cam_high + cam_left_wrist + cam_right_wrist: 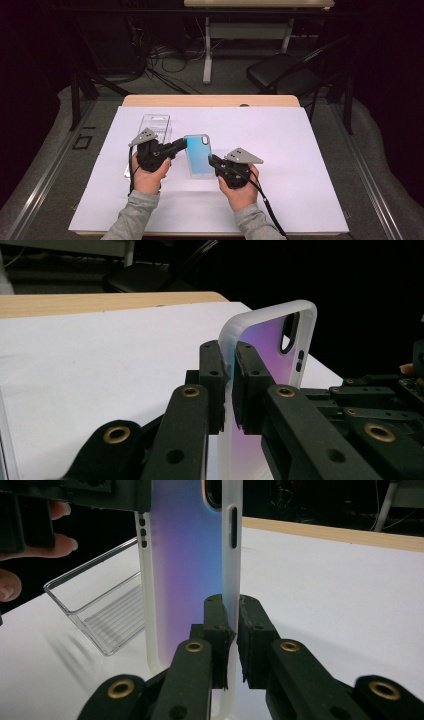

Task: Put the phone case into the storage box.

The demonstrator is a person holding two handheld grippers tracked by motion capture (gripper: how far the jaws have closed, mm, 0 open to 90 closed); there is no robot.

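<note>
- Your left claw [183, 143] is clamped on the long edge of the phone case [199, 155]; in the left gripper view the frosted rim sits pinched between both pads, near the corner by the camera cutout.
- Your right claw [212, 161] is likewise closed on the phone case, gripping the opposite long edge; the right gripper view shows the white rim squeezed between its pads, below the side button slot.
- The phone case spans the gap between the two claws, held at both sides. Its back shades from blue to purple, its rim is translucent white.
- From the high view, the case lies just ahead of the right claw and to the right of the left claw, over the white sheet [280, 150] on the tabletop [210, 100].
- A clear plastic box [154, 126] rests on the sheet just beyond the left claw; in the right gripper view it lies past the case, to its left.
- Whether the case touches the sheet cannot be told.
</note>
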